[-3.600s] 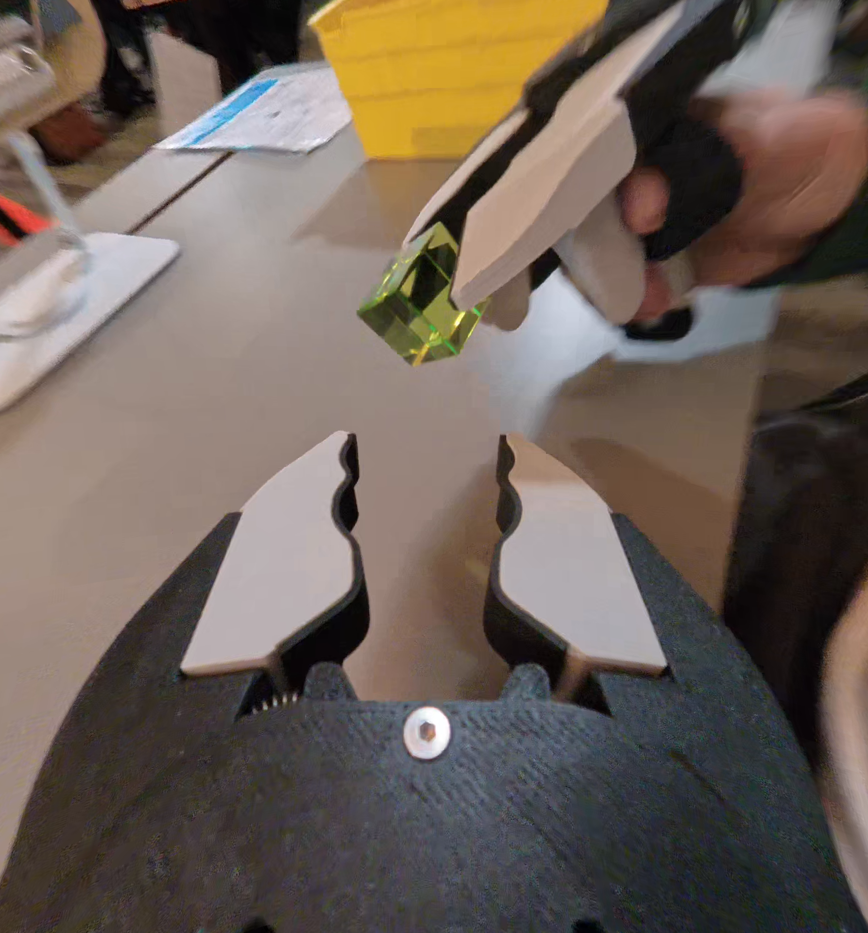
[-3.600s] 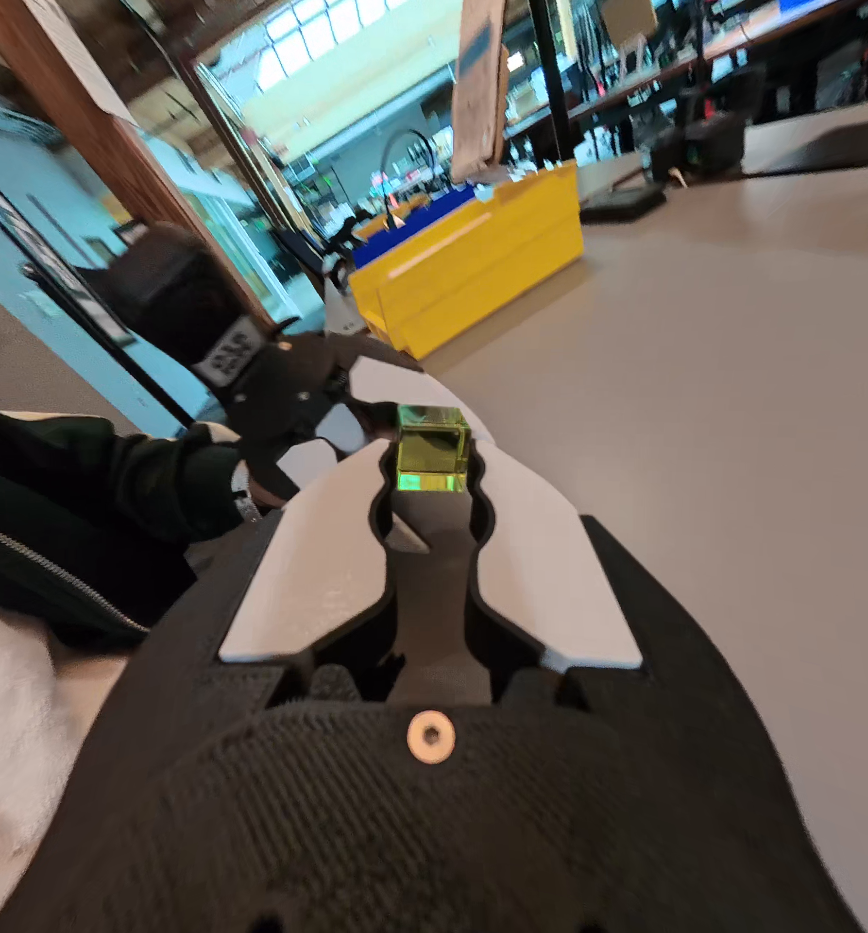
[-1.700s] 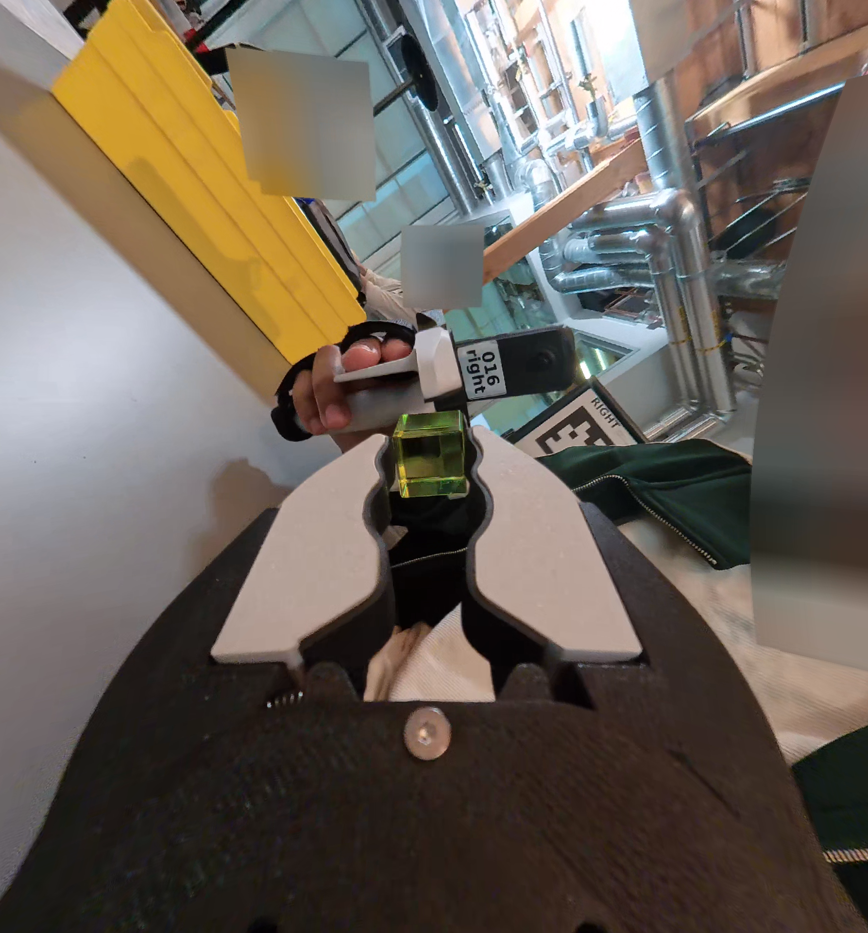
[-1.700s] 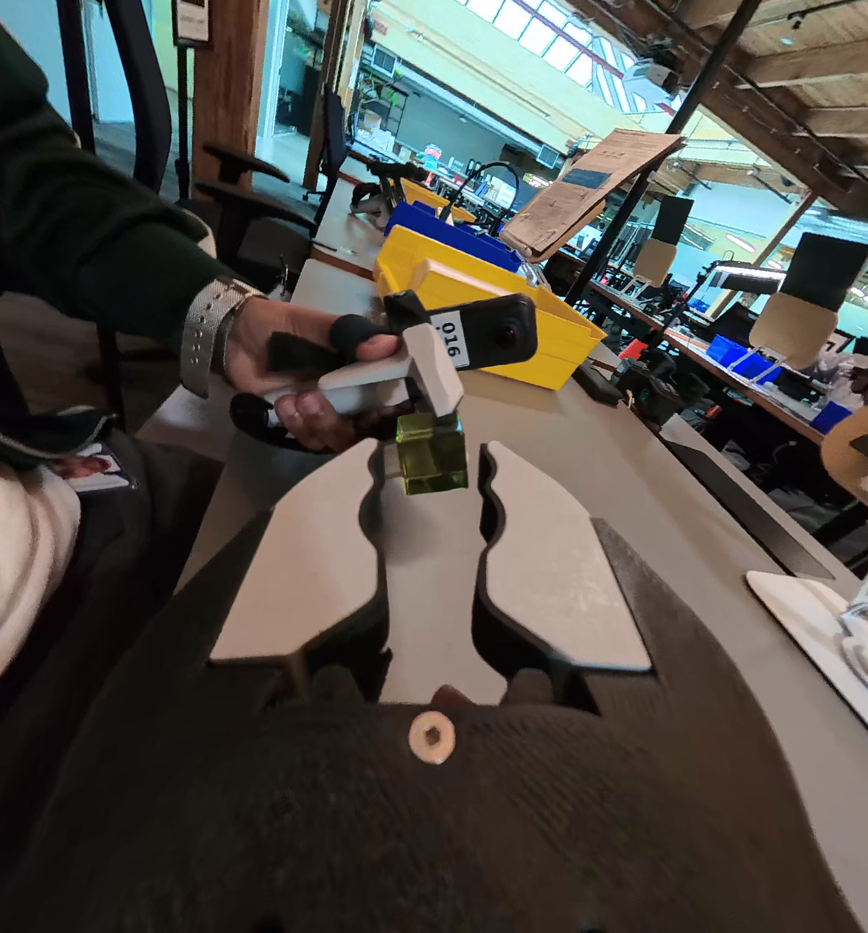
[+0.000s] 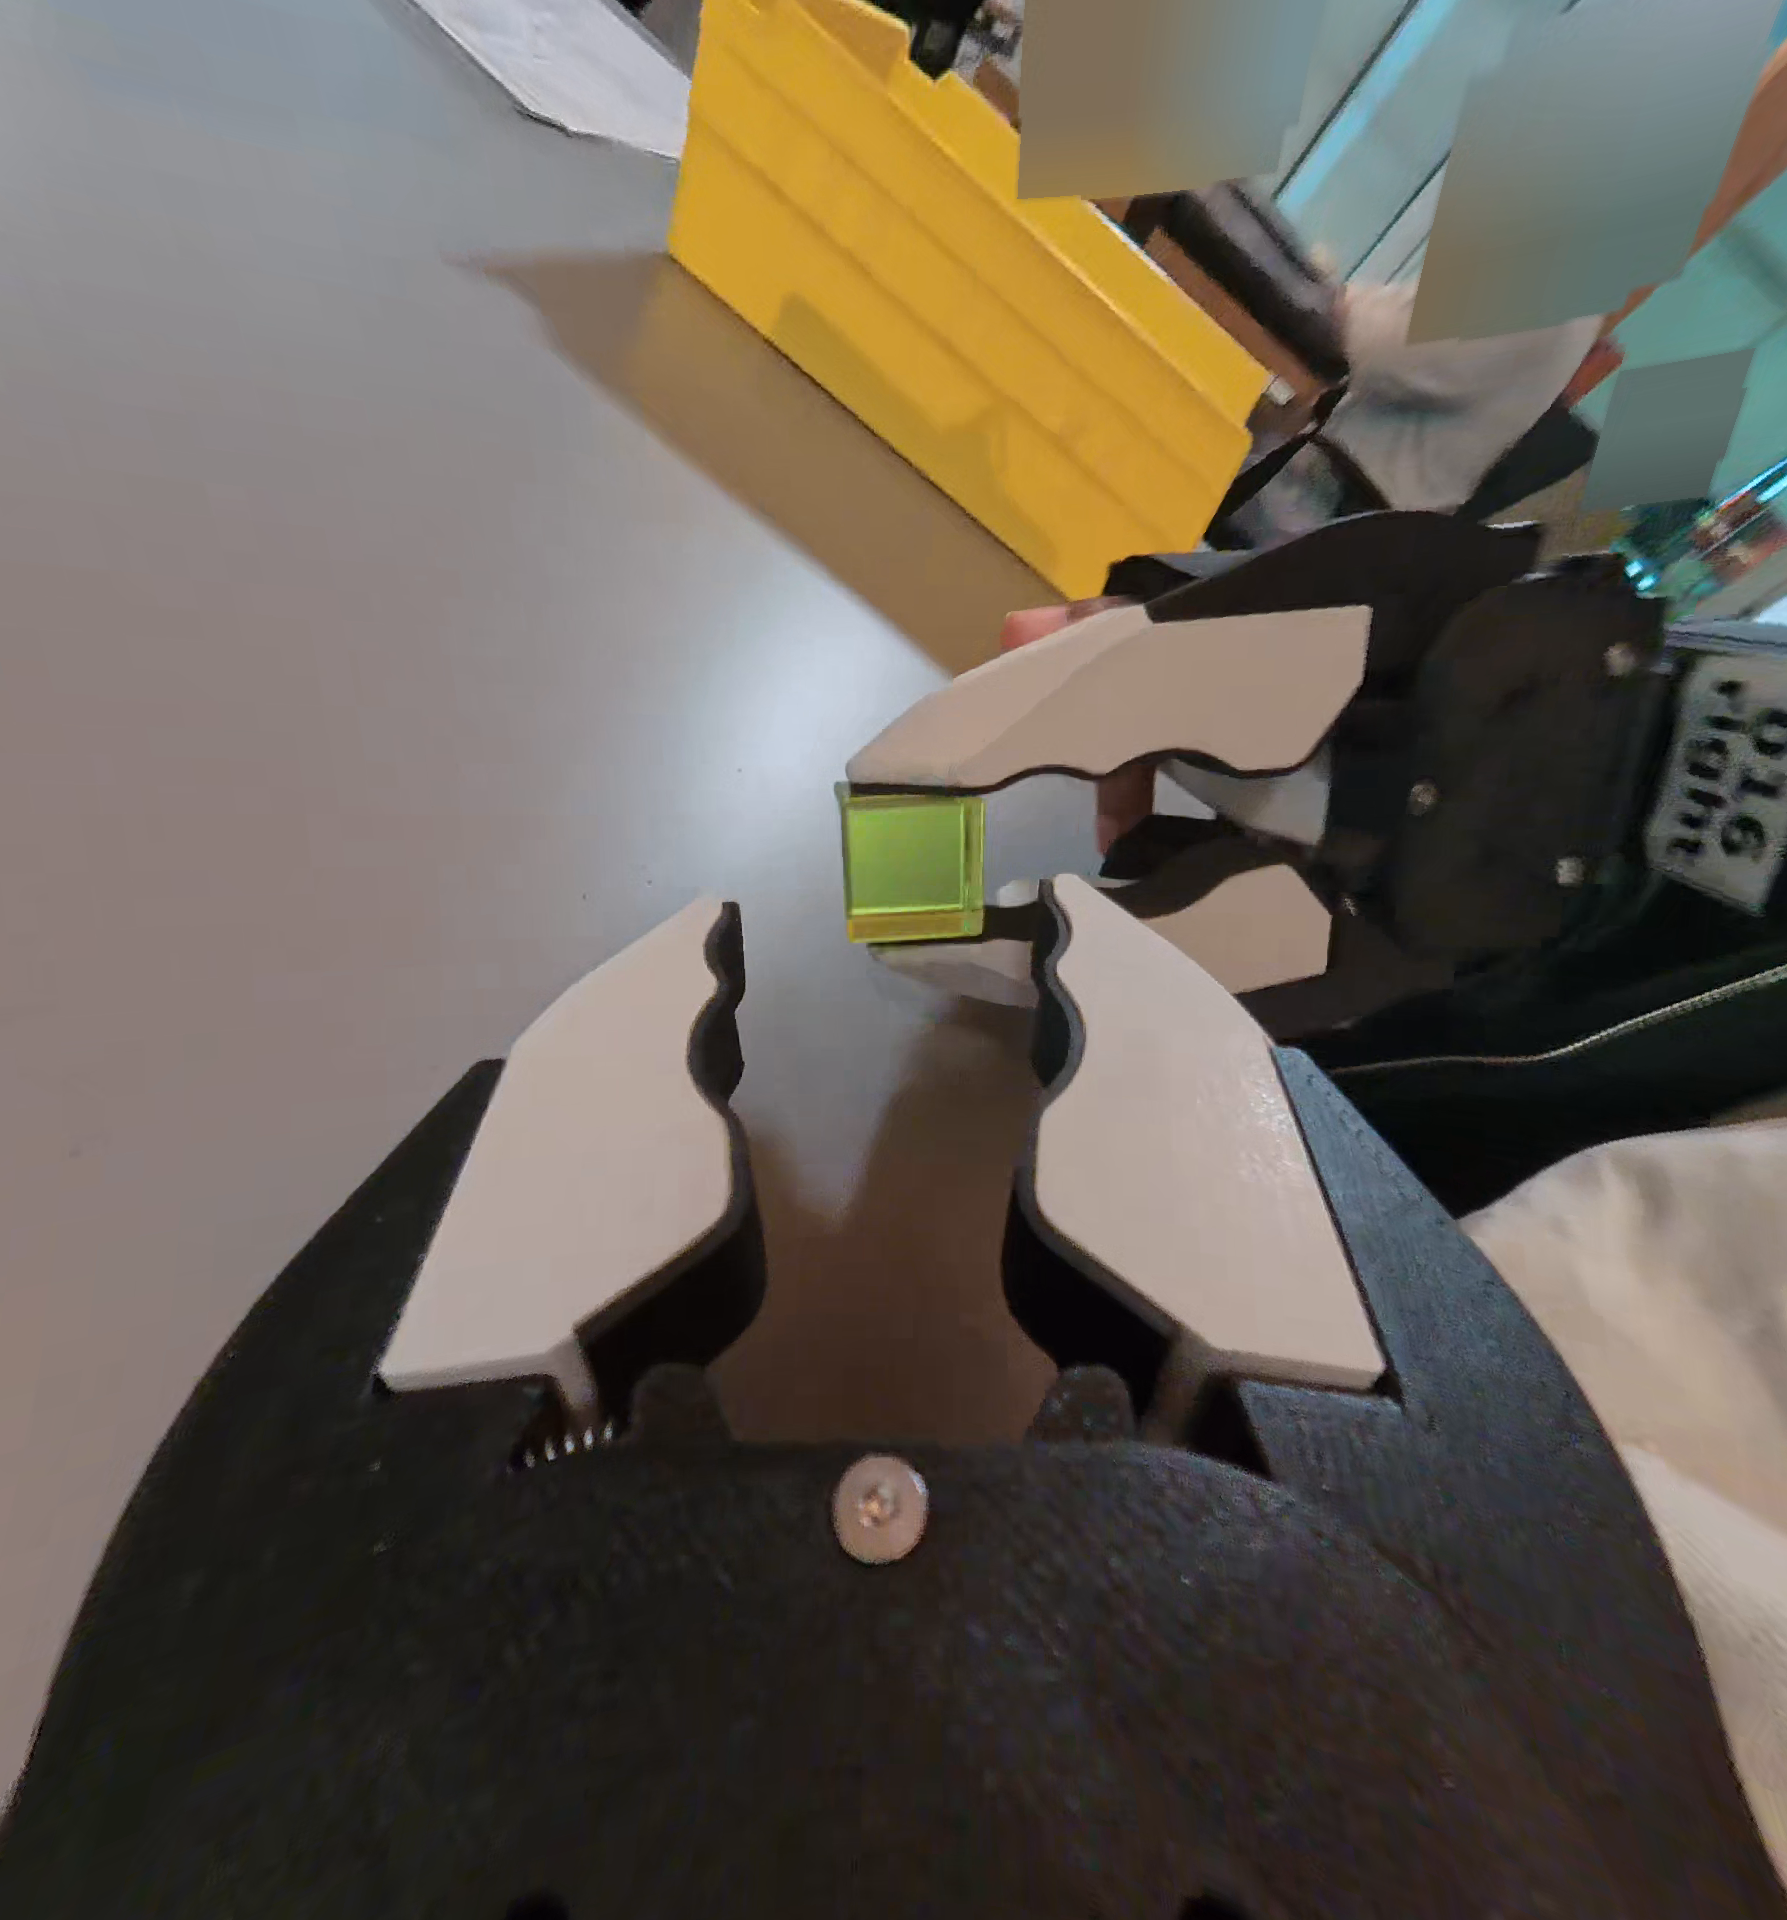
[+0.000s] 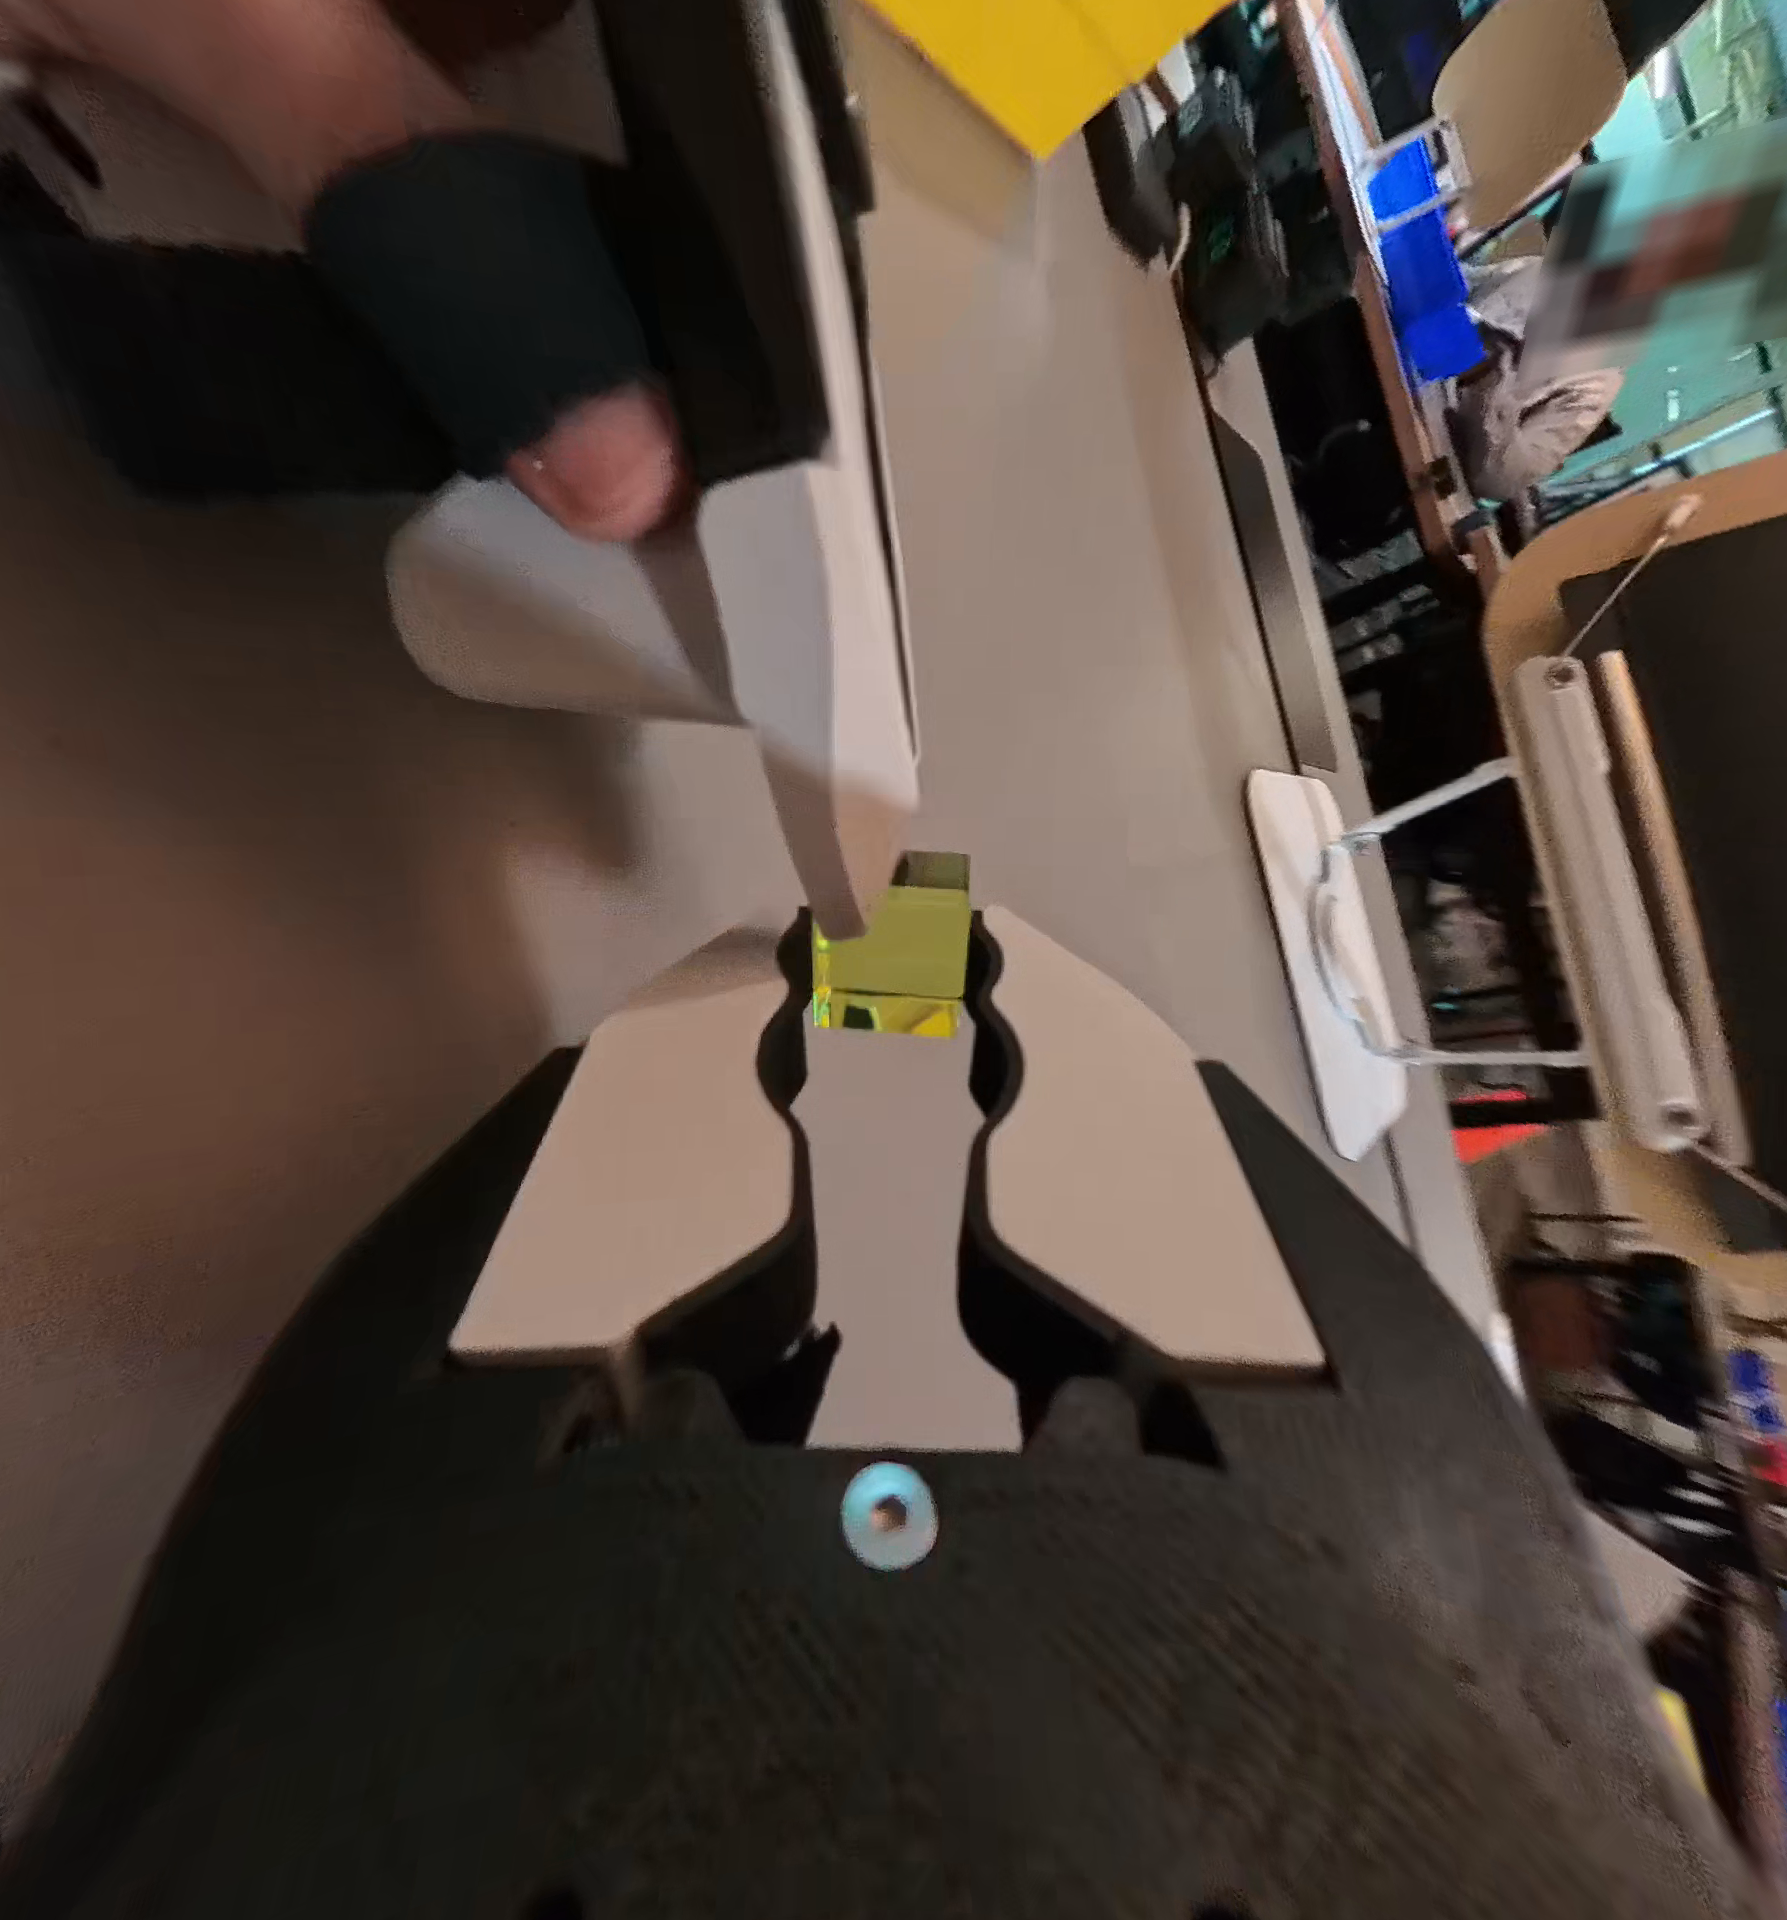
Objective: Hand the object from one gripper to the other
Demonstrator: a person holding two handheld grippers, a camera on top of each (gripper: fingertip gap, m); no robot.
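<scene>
grippers: 2 (left gripper [image 5: 884, 914], right gripper [image 6: 889, 961]) | green cube [image 5: 912, 871]: 1 | yellow bin [image 5: 930, 301]: 1

Cube [image 5: 912, 871] back in right claw [image 6: 889, 971]

Cube [image 5: 912, 869]: clear yellow-green plastic or glass, glossy, smooth faces with bright edges.
Left gripper [image 5: 884, 935]: matt black body with a fine woven-looking texture; pale grey fingers [image 5: 598, 1132], smooth and matt.
Screw [image 5: 880, 1507]: bright metal, shiny.
Right gripper [image 6: 889, 971]: same rough black body; matt pale fingers.
Table [image 5: 245, 623]: grey, smooth, faint sheen.
Bin [image 5: 930, 301]: yellow plastic, smooth.
Jacket [image 5: 1595, 1039]: dark cloth, metal zip.
</scene>
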